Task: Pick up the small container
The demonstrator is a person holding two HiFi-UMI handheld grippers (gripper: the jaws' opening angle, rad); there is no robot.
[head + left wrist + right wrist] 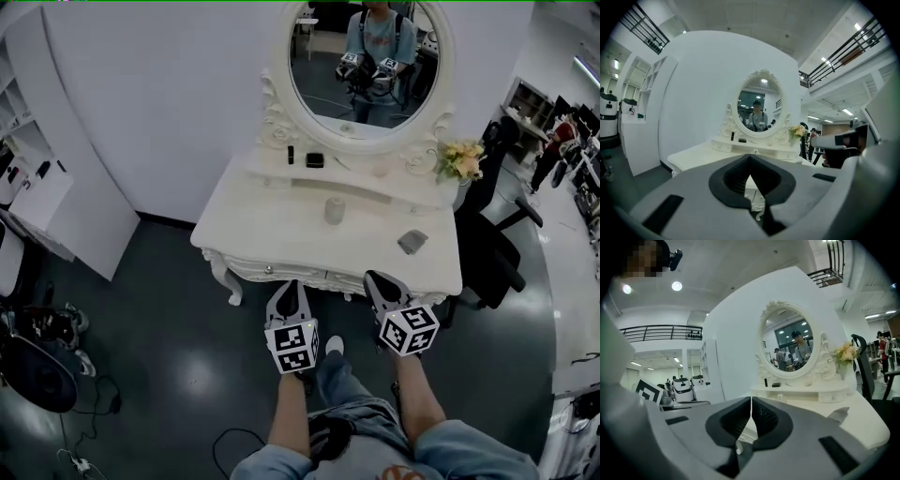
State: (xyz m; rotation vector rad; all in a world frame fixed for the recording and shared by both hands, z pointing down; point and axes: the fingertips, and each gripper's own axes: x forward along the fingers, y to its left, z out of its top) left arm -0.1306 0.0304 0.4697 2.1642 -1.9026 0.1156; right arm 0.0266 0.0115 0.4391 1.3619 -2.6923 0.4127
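Observation:
The small container (334, 210), a pale short cylinder, stands upright near the middle of the white dressing table (272, 230). Both grippers hover in front of the table's near edge, well short of the container. My left gripper (292, 285) points at the table front with its jaws pressed together and nothing between them, and the left gripper view (750, 157) shows the same. My right gripper (374, 277) is beside it, also shut and empty, as seen along its jaws (751, 399). The gripper bodies hide the container in both gripper views.
A grey flat object (412, 242) lies at the table's right front. A small black box (315, 159) and a thin dark stick (291, 155) sit on the raised shelf under the oval mirror (361, 66). Flowers (459, 159) stand at the right; a black chair (502, 234) is beside the table.

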